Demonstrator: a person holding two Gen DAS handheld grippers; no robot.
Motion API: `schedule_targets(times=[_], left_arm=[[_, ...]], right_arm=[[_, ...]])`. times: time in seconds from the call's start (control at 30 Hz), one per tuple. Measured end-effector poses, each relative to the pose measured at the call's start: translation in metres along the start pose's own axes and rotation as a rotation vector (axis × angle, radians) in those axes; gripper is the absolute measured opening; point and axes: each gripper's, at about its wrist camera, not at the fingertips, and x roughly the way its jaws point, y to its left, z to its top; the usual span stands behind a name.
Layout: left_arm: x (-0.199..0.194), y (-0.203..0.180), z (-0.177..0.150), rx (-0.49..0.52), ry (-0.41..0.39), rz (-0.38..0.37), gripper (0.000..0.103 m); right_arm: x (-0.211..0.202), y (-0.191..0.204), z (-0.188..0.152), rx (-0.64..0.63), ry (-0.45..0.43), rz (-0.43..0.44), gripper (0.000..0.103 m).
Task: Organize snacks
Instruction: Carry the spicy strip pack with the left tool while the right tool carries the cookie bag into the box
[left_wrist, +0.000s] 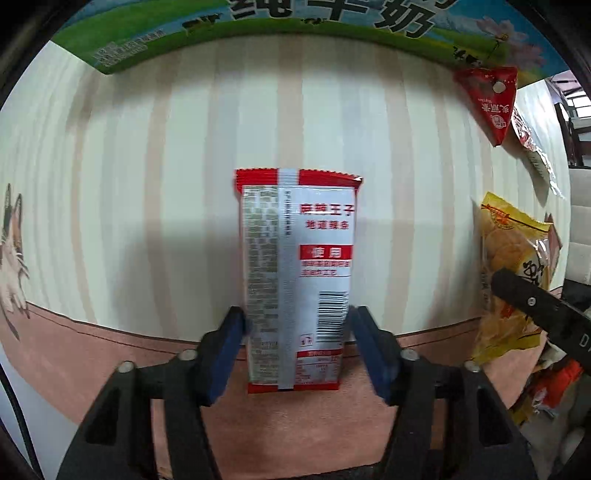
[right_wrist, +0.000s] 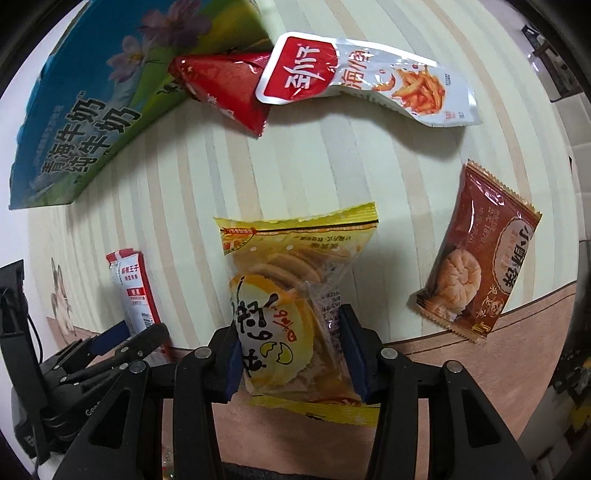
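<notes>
My left gripper (left_wrist: 297, 321) is shut on a red-and-white snack packet (left_wrist: 297, 266), back side up, over the striped tablecloth (left_wrist: 147, 184). The same packet (right_wrist: 131, 291) and the left gripper (right_wrist: 122, 336) show at the left of the right wrist view. My right gripper (right_wrist: 290, 332) is shut on a yellow biscuit packet (right_wrist: 291, 295); this packet also shows at the right edge of the left wrist view (left_wrist: 509, 266). Its lower end hangs between my blue pads (right_wrist: 352, 354).
A blue-green milk carton box (right_wrist: 92, 110) stands at the back left, also in the left wrist view (left_wrist: 295, 22). A red triangular packet (right_wrist: 225, 85), a white-and-red spicy strip pouch (right_wrist: 369, 81) and a brown bun packet (right_wrist: 480, 273) lie on the cloth. A pink border (right_wrist: 498, 362) runs along the near edge.
</notes>
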Motion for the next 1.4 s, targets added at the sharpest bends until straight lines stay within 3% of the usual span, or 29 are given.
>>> schedule_targets(times=[0.17,0.3,0.73,1.13,1.4], left_arm=[[0.010,-0.012,0.000,-0.006,-0.003,0.016,0.070],[0.002,-0.011,-0.026,0.008,-0.042,0.029,0.049],[-0.036,0.028,-0.051,-0.022,-0.097,-0.034,0.044],[-0.129,0.038,-0.067,-0.005,-0.242,-0.140,0.044],[-0.218,0.034,-0.036,0.025,-0.408,-0.201,0.044]], right_arm=[[0.004,-0.002,0.002,0.019,0.012,0.003,0.052],[0.003,0.003,0.000,-0.010,-0.016,-0.029,0.050],[-0.005,0.034,-0.036,-0.049,-0.063,0.008,0.044],[-0.058,0.071,-0.028,-0.109,-0.119,0.103,0.043],[-0.146,0.099,-0.002,-0.148,-0.261,0.230,0.042]])
